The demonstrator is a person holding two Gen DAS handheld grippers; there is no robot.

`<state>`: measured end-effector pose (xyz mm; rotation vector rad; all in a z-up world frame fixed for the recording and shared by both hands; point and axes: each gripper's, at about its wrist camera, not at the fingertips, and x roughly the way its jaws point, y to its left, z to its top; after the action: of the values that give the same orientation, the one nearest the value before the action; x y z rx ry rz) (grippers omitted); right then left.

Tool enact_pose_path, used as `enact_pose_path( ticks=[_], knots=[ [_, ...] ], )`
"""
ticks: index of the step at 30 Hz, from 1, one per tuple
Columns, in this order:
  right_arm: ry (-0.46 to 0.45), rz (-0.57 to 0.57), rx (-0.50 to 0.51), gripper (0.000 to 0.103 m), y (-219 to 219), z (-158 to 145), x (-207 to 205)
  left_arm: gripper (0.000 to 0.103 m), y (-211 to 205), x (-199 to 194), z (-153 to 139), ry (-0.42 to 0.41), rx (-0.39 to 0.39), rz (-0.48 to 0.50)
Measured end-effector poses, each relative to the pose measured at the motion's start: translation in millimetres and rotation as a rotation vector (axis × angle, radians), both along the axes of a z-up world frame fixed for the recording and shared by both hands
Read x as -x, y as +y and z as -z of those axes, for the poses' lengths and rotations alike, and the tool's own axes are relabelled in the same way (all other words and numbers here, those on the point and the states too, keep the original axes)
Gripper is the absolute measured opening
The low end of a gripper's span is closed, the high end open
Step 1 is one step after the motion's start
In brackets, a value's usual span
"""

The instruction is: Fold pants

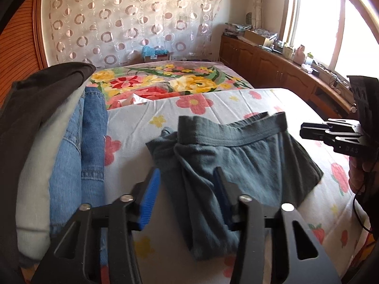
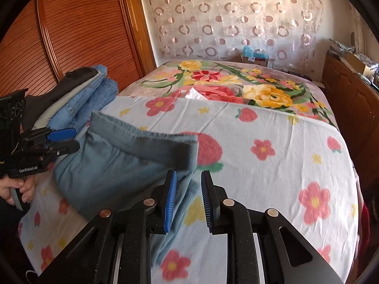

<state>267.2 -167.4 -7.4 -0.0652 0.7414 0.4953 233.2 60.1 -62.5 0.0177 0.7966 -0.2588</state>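
Loosely bunched, the grey-blue knit pants [image 1: 227, 156] with a ribbed waistband are spread on the flower-printed bed sheet [image 2: 272, 165], beside stacked denim jeans [image 1: 87, 137]. The left tool [image 1: 187, 189] and right tool [image 2: 188, 198] are seen parted, ribbed blue pads straddling fabric without pressing it.

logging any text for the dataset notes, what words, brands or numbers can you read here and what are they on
"DAS": white letters on the black body of the right gripper, seen from the left wrist view; any further letters are hidden.
On the left gripper, white lettering on its black body in the right wrist view: too small and blurred to read for certain.
Boxes on the wooden cabinet: any print is too small to read.
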Motion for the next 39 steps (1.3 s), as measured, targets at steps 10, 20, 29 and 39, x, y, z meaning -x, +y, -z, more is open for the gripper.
enact_pose_path(
  ticks=[10,20,29,39],
  knots=[
    [0.039,-0.028,-0.014,0.023,-6,3,52,0.026,1,37,5,0.013,0.04,0.02],
    [0.062,-0.027,-0.031,0.046,-10,9,63,0.026,-1,55,12,0.031,0.054,0.019],
    [0.073,-0.041,-0.007,0.045,1,20,61,0.026,-1,54,24,0.065,0.049,0.017],
    [0.057,-0.035,0.007,0.039,1,22,63,0.026,-2,54,26,0.065,0.035,0.019]
  ],
)
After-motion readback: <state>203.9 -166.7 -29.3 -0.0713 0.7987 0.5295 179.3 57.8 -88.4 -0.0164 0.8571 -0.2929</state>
